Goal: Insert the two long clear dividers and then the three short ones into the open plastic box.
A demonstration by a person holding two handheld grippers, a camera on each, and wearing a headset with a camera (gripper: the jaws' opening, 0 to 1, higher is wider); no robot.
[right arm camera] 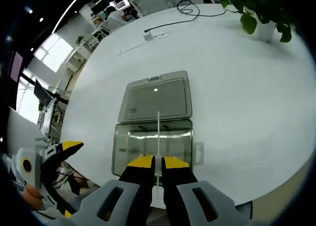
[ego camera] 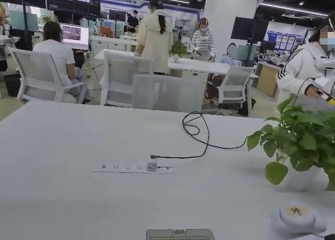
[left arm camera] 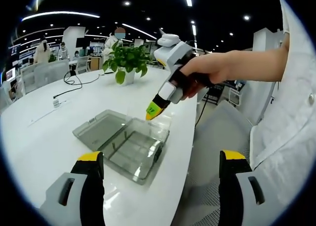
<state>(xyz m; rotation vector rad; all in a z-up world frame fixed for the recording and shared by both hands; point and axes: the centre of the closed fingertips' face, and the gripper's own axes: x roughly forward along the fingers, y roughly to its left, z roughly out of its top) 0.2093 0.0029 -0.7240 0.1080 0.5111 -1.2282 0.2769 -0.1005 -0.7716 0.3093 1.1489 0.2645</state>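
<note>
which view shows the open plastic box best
The right gripper view: it looks down on the open plastic box, lid and tray whole, past the right gripper shut on a clear divider. The left gripper view shows it slantwise; the head view catches one edge.

Head view looking across table (ego camera: 63, 161), both gripper views close above box (left arm camera: 123, 142), plant (ego camera: 301, 138) shared, perhaps box edge

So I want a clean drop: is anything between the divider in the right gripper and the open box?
Nothing visible does. The right gripper holds the clear divider edge-on right over the plastic box, whose base looks empty; the left gripper sits off to the side.
</note>
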